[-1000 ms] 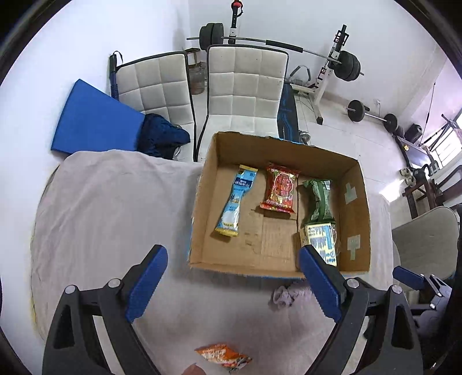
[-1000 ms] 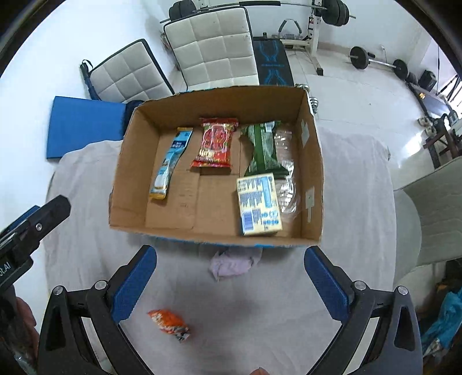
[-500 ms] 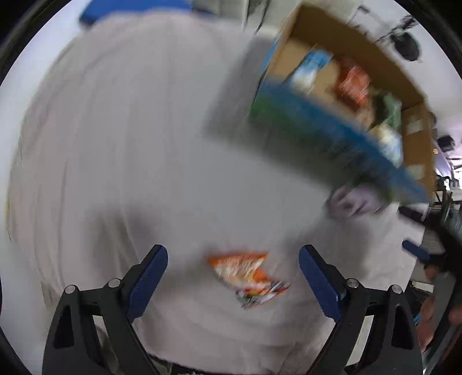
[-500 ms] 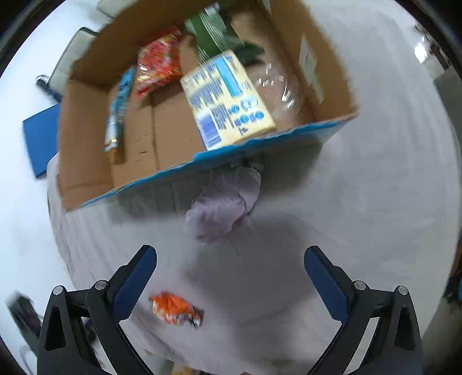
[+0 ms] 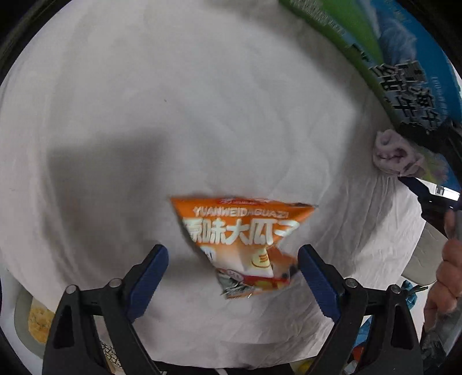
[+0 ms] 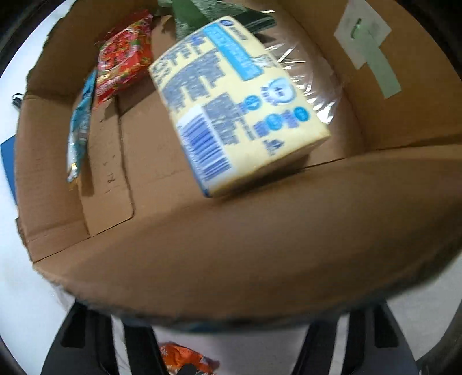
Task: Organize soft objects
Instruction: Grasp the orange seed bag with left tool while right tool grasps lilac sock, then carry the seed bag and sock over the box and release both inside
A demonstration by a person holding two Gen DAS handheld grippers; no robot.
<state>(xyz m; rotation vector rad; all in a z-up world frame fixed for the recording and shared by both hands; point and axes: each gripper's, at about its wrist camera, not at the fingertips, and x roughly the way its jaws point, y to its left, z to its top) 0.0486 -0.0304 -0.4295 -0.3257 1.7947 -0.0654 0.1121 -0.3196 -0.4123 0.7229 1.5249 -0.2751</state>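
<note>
An orange snack packet lies on the grey cloth, between the blue pads of my open left gripper; its lower end reaches the gap, untouched. A crumpled lilac cloth lies to the right against the box's printed outer wall. In the right wrist view the cardboard box fills the frame, holding a yellow pack, a red packet, a light-blue packet and a green packet. The box's near wall hides the right gripper's fingertips. The orange packet shows below.
The table is covered by a grey cloth. The person's hand and the other gripper's handle show at the right edge of the left wrist view. A tray-like object lies beyond the cloth's lower left edge.
My left gripper has dropped down towards the orange packet, which now sits between its pads. My right gripper has moved close up to the box's near wall, past the lilac cloth.
</note>
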